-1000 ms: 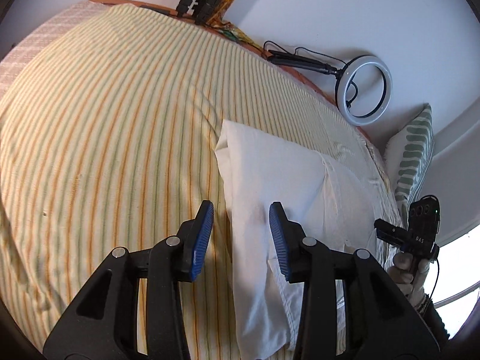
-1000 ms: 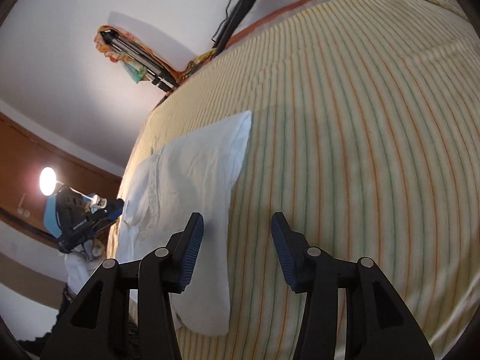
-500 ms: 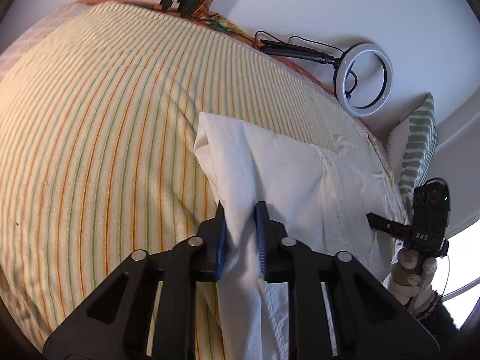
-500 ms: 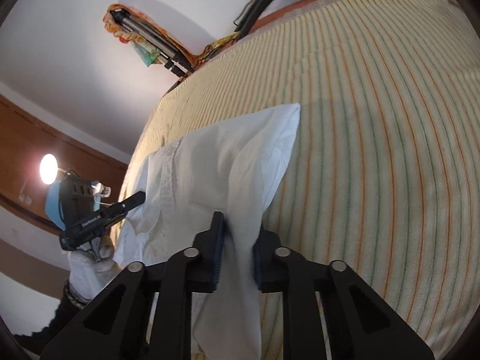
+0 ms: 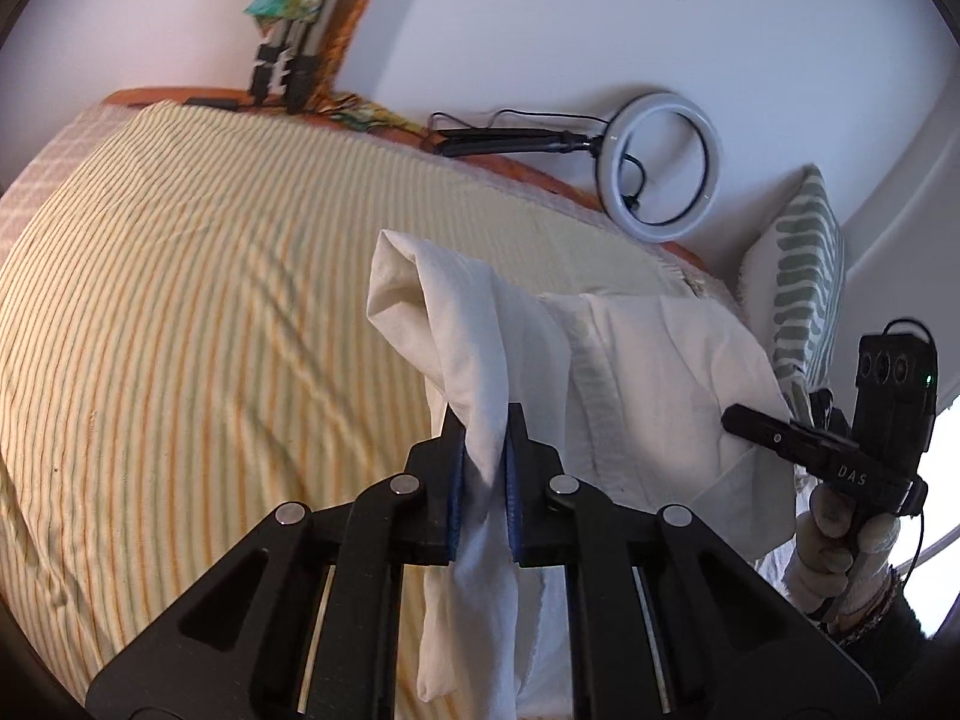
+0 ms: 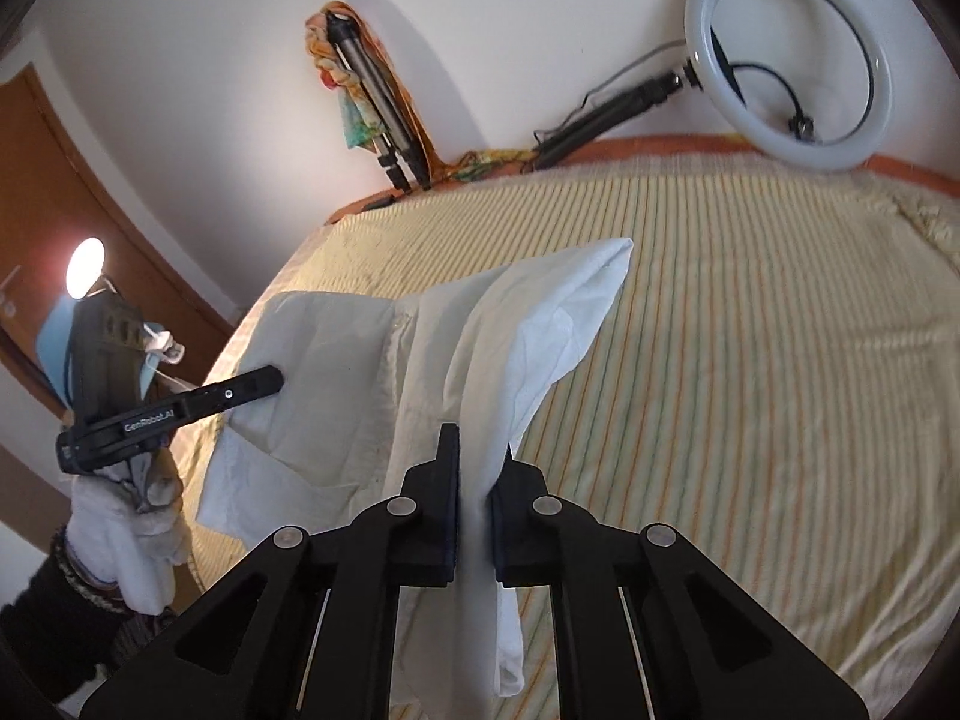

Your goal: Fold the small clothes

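A small white garment (image 5: 636, 372) hangs lifted above the striped yellow bed (image 5: 198, 324). My left gripper (image 5: 483, 450) is shut on one edge of it, cloth pinched between the blue pads. My right gripper (image 6: 474, 480) is shut on the opposite edge of the garment (image 6: 516, 336). The cloth stretches between the two grippers, and a free corner points toward the far side of the bed. The right gripper shows in the left wrist view (image 5: 780, 429), and the left gripper shows in the right wrist view (image 6: 240, 390).
A white ring light (image 5: 660, 168) on a black stand leans at the far bed edge by the wall. A green-patterned pillow (image 5: 804, 276) stands at the right. Folded tripods with a colourful cloth (image 6: 372, 96) lean on the wall. A wooden door (image 6: 72, 192) is at left.
Both grippers went from open above the flat garment to shut on its edges, then lifted it off the bed; the cloth now hangs raised between them.
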### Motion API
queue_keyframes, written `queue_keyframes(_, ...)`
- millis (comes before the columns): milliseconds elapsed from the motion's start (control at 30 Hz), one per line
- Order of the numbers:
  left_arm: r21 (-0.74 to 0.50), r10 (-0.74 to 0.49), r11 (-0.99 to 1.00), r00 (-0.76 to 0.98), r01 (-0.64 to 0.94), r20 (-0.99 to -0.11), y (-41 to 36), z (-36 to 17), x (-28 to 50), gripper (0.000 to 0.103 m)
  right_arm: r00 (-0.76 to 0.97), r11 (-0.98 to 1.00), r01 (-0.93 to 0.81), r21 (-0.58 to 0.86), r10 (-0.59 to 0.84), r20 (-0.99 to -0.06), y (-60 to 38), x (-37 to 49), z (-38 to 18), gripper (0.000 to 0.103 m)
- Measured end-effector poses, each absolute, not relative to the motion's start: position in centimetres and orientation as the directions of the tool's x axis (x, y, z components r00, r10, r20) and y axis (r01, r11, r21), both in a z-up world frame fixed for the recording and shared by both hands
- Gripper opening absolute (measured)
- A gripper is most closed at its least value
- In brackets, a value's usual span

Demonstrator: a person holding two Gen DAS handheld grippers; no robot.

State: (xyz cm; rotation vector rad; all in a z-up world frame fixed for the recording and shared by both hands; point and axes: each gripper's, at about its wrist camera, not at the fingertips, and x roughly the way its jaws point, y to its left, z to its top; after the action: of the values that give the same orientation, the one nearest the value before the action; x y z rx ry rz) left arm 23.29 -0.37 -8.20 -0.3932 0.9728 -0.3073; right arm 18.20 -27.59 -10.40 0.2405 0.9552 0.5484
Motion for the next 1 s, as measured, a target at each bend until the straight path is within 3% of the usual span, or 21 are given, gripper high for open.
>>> queue_keyframes(433, -0.449, -0.499, 0.864, 0.503, 0.227, -0.706, -10.6, -6.9, 28.3, 0.009, 0.555, 0.890, -0.281, 0.359, 0.456, -0.696, -35.5, 19.5, -7.7, 0.006)
queue_keyframes(1000, -0.434, -0.584, 0.811, 0.484, 0.393, -0.652, -27.6, -7.0, 41.1, 0.008, 0.672, 0.977, -0.107, 0.187, 0.210, -0.711, -50.3, 27.2, -6.8, 0.006)
